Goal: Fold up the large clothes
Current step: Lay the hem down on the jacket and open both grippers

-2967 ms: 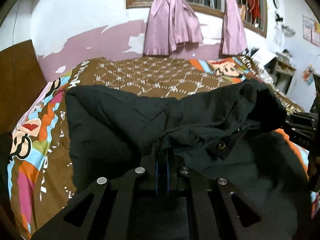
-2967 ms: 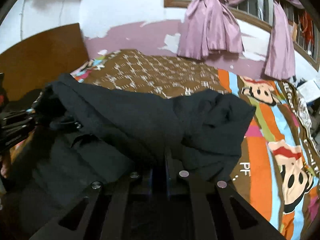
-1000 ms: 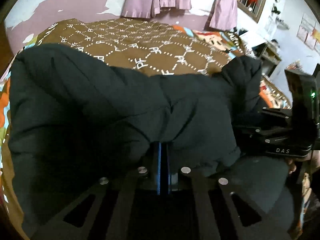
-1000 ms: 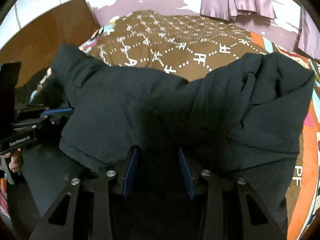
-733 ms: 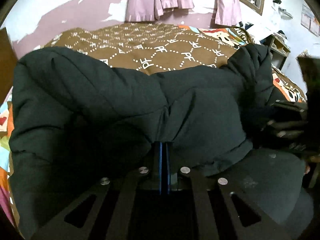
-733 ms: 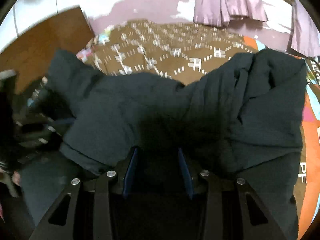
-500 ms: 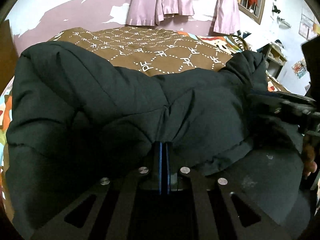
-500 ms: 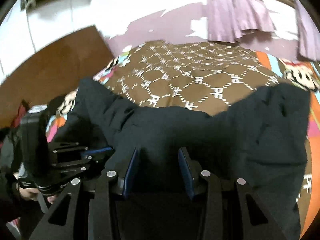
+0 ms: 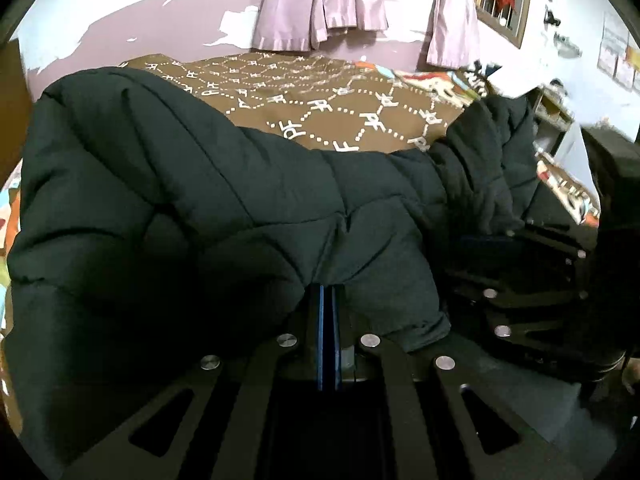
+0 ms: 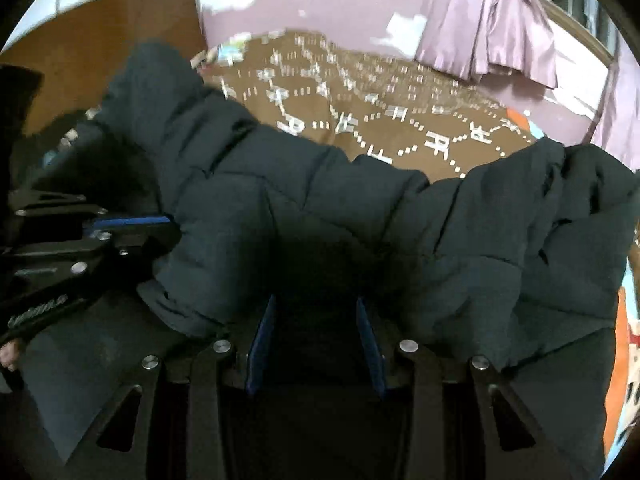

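black metal fills the near edge of both wrist views. the left gripper (image 9: 328, 320) has its blue pads pressed together with a thin fold of the dark quilted jacket (image 9: 180, 208) pinched between them, right at the fingertips. the right gripper (image 10: 316, 328) has its jaws partly apart, and a thick padded roll of the same jacket (image 10: 360, 220) sits between them; the fabric fills the gap, so it looks clamped on that bulk, though the contact itself is in shadow.

both grips seem to sit on one edge of the folded-over layer, probably so the person can carry that layer evenly across the lower part of the jacket without it sagging in the middle. each gripper shows at the side of the other's view, close by, so the hands are working near together.

just beyond the fingers the jacket bulges up in puffy stitched panels, dark green-black and creased, doubled over another dark layer lying below the claws. to the right of the right gripper a bunched part, perhaps a sleeve or hood, mounds up.

farther ahead lies the brown patterned bedspread (image 9: 320, 92), which the jacket rests on. past it, pink curtains (image 9: 320, 4) hang against a peeling purple wall (image 9: 160, 28).
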Demonstrator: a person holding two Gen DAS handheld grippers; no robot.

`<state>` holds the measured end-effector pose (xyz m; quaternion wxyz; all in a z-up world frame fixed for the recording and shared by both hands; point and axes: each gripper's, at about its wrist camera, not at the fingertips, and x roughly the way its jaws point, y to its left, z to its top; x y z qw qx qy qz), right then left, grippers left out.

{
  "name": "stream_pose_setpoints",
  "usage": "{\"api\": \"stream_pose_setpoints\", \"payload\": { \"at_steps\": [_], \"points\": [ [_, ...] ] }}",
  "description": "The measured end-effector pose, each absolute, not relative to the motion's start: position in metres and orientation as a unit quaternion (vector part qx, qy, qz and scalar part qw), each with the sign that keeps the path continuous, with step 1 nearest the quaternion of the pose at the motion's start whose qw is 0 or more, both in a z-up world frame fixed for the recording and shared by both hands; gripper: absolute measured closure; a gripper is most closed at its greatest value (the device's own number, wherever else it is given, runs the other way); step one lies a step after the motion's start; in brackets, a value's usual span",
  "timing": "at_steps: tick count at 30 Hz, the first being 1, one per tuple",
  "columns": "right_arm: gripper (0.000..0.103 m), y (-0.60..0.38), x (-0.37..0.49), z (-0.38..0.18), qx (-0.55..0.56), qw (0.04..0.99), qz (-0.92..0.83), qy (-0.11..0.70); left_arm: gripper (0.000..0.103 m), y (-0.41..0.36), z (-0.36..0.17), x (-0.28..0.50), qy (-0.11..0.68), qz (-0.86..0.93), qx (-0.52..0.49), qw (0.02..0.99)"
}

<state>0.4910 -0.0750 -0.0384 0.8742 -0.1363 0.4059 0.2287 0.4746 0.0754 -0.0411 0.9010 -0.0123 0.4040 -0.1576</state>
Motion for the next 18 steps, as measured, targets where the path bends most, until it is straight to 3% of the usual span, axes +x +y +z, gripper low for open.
{"api": "stream_pose_setpoints", "payload": {
  "at_steps": [4,8,12,14,18],
  "points": [
    [0.066,-0.109,0.483,-0.003,-0.06,0.913,0.217,0.34,0.099,0.097,-0.022,0.465,0.355,-0.161,-0.061,0.919],
    [0.066,-0.114,0.494,0.043,-0.095,0.952,0.159,0.246,0.099,0.111,0.009,0.458,0.27,-0.154,-0.089,0.946],
    [0.066,-0.106,0.531,0.042,-0.121,0.943,0.127,0.284,0.099,0.111,0.024,0.488,0.283,-0.084,-0.072,0.953],
    [0.075,-0.111,0.547,0.024,-0.122,0.932,0.086,0.33,0.099,0.114,0.011,0.51,0.339,-0.045,-0.075,0.937],
    [0.076,-0.128,0.548,-0.005,-0.094,0.92,0.066,0.375,0.099,0.12,-0.007,0.514,0.351,-0.018,-0.094,0.931]
  ]
}}
